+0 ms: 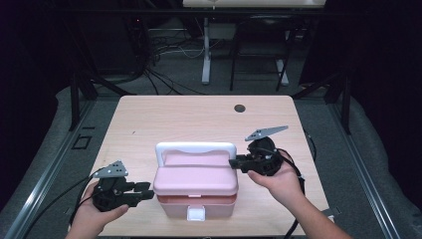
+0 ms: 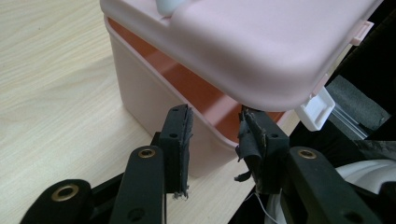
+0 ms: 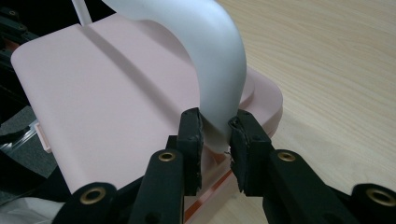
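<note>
A pink box [image 1: 195,191] with a white handle [image 1: 195,147] and a white front latch [image 1: 195,213] stands near the table's front edge. Its lid [image 2: 243,42] sits slightly lifted above the base [image 2: 140,84], and the latch [image 2: 317,109] hangs loose. My right gripper [image 1: 233,163] is at the box's right side, shut on the handle [image 3: 210,56] near its lower end. My left gripper [image 1: 147,191] is level at the box's left side, just under the lid's edge. Its jaws stand apart, with the base's rim in the gap ahead of them and no pad pressing on it.
The wooden table [image 1: 199,114] has a dark round hole [image 1: 240,108] at the back right. Behind it, on the floor, are cables and the legs of another desk [image 1: 205,64]. Free tabletop lies behind and on both sides of the box.
</note>
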`<state>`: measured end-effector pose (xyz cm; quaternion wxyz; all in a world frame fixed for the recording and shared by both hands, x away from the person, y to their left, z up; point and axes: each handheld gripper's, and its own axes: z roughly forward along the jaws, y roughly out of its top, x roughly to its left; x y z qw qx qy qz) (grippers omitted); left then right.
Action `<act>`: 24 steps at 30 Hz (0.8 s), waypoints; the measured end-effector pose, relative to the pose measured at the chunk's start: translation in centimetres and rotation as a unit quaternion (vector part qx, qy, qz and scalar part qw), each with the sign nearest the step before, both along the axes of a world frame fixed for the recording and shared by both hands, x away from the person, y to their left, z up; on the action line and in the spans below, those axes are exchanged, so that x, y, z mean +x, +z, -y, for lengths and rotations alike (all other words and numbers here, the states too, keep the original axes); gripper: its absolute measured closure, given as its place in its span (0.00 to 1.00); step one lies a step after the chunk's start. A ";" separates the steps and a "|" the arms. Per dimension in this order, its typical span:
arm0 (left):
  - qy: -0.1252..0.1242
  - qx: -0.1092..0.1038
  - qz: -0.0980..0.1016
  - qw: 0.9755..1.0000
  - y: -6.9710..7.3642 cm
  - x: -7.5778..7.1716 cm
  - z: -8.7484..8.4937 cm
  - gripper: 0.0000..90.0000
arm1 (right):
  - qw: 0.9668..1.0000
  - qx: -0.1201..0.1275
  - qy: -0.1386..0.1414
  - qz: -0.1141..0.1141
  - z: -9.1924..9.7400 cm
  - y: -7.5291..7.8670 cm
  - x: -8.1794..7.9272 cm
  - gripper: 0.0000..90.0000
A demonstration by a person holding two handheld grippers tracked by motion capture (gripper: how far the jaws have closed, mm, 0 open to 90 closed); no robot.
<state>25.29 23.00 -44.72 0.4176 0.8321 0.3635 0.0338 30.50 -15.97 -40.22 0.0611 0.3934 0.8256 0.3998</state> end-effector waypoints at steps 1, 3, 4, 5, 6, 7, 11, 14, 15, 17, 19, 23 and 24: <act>0.002 -0.003 0.001 1.000 0.1 -0.1 0.0 0.70 | 1.000 0.001 0.000 -0.001 0.0 0.0 0.0 0.83; 0.004 -0.007 0.004 1.000 0.2 -0.1 0.0 0.70 | 1.000 0.001 -0.001 -0.001 0.1 0.0 0.1 0.82; 0.004 -0.007 0.004 1.000 0.2 -0.1 0.0 0.70 | 1.000 0.001 -0.001 -0.001 0.1 0.0 0.1 0.82; 0.003 -0.008 0.007 1.000 0.3 -0.1 0.0 0.70 | 1.000 0.001 -0.003 0.001 0.1 0.0 0.1 0.82; 0.003 -0.008 0.007 1.000 0.3 -0.1 0.0 0.70 | 1.000 0.000 -0.003 0.002 0.1 0.0 0.1 0.82; 0.003 -0.009 0.008 1.000 0.4 -0.1 0.1 0.70 | 1.000 0.000 -0.003 0.004 0.1 0.0 0.1 0.81; 0.004 -0.007 0.010 1.000 0.6 -0.1 0.1 0.70 | 1.000 -0.002 -0.002 0.007 0.1 0.1 -0.1 0.79; 0.007 -0.005 0.014 1.000 0.9 -0.2 0.2 0.70 | 1.000 0.000 -0.003 0.012 0.2 0.1 -0.1 0.77; 0.006 -0.005 0.017 1.000 1.0 -0.1 0.1 0.70 | 1.000 0.002 -0.005 0.013 0.4 0.2 -0.2 0.77; 0.006 -0.010 0.019 1.000 1.3 -0.1 0.1 0.70 | 1.000 0.004 -0.009 0.016 0.6 0.3 -0.2 0.76; 0.006 -0.011 0.019 1.000 1.4 -0.1 0.2 0.70 | 1.000 0.005 -0.011 0.019 0.7 0.5 -0.2 0.76; 0.006 -0.017 0.028 0.999 1.9 0.1 0.2 0.70 | 0.999 0.008 -0.016 0.028 1.1 1.1 -0.4 0.76; 0.007 -0.018 0.029 0.999 2.0 0.1 0.3 0.70 | 0.999 0.007 -0.017 0.030 1.2 1.2 -0.5 0.76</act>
